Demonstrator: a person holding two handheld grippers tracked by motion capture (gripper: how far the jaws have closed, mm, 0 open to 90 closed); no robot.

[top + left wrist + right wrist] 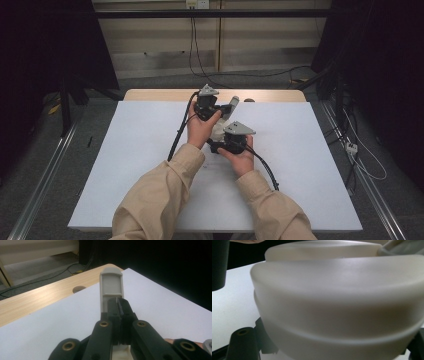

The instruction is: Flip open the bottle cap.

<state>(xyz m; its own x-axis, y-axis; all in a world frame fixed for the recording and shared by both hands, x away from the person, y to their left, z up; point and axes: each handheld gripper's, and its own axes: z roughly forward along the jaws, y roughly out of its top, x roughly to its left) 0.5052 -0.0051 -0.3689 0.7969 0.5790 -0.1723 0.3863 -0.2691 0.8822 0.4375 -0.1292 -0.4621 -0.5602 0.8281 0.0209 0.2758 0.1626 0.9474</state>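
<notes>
Object: pale, off-white rounded container [337, 302] with a grey flat-ended handle [111, 285] — held above the white worktop [125, 165], mid-worktop.
Left claw [119, 305]: pinched shut on the handle.
Right claw [220, 142]: closed against the container's body — smooth, ridged wall.

Grey handle [111, 282], cream-white container [337, 307], black jaws, white tabletop sheet [140, 145], light wood table edge [37, 297].

We've got a wooden table [150, 94] w/ a white sheet [140, 165] over most of it, grey floor [45, 165], pale panelled wall [160, 40] at the back w/ cables [240, 75] hanging down, dark curtains [30, 50] both sides.
</notes>
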